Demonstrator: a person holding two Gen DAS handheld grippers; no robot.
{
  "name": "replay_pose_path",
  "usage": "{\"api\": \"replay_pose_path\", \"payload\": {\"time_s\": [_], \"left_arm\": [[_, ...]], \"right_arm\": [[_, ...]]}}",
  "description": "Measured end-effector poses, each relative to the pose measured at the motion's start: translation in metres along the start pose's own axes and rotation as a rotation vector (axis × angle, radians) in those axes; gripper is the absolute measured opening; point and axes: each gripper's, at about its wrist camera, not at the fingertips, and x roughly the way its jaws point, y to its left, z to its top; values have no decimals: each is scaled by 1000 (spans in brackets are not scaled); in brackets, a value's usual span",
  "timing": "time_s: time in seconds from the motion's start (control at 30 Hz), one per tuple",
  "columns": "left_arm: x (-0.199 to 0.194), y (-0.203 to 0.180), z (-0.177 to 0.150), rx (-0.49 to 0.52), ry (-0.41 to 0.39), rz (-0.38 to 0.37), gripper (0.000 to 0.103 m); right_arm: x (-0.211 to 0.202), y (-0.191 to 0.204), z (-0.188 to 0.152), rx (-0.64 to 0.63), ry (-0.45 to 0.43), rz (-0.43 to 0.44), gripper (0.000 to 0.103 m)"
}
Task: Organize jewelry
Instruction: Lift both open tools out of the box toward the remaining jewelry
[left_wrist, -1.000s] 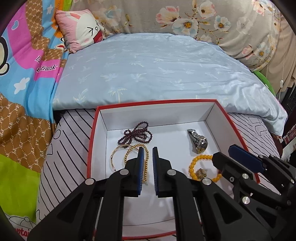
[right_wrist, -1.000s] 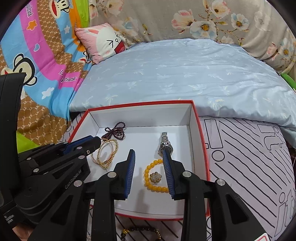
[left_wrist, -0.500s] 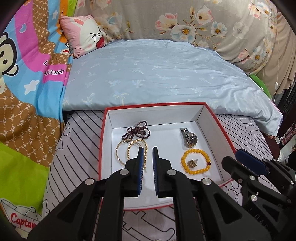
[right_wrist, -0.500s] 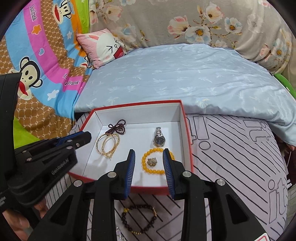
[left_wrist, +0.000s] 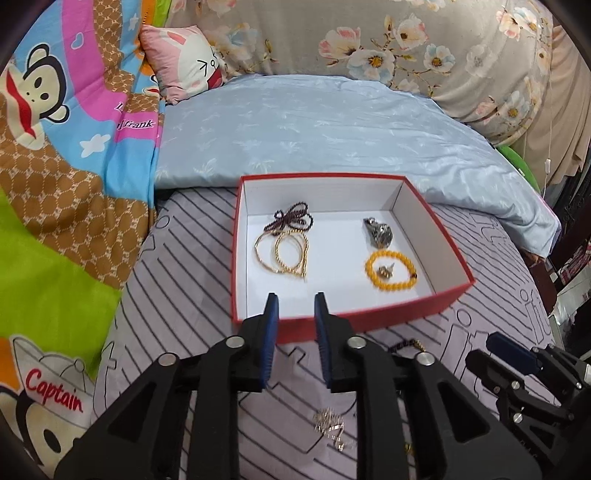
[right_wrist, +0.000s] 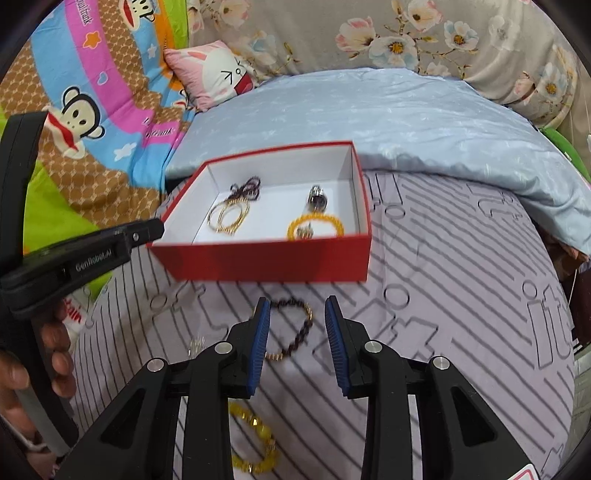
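A red box (left_wrist: 369, 317) (right_wrist: 266, 260) with a white inside holds a dark bead string (left_wrist: 293, 218), gold bangles (left_wrist: 282, 251), a silver watch (left_wrist: 378, 230) and a yellow bead bracelet (left_wrist: 391, 267). On the striped cover in front of it lie a dark bead bracelet (right_wrist: 295, 330), a yellow bead bracelet (right_wrist: 258, 443) and a small silver piece (left_wrist: 328, 422). My left gripper (left_wrist: 295, 306) is open and empty at the box's front wall. My right gripper (right_wrist: 297, 312) is open and empty, just above the dark bracelet.
The box sits on a striped lilac cover (right_wrist: 461, 314). A pale blue quilt (left_wrist: 332, 125) lies behind it, a bright cartoon blanket (left_wrist: 55, 184) to the left, a pink pillow (left_wrist: 184, 70) at the back.
Both grippers have pulled back from inside the box toward me. The left gripper has opened wider. The loose jewelry in front of the box has come into view.
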Motion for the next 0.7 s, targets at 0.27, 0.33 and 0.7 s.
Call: {"api": "replay_pose_path", "payload": {"time_s": [0.27,0.33,0.7], "left_arm": [[-13,3,-37,5,37,-1,20],[-13,4,-46,0,54,-2,20],[-9,14,-92,-20,148,3,29]], "right_arm": [[-4,12,-50,-21,79,19,31],[-2,15,-60,-27,99,25,31],[16,24,-79,-55,149,17,31]]}}
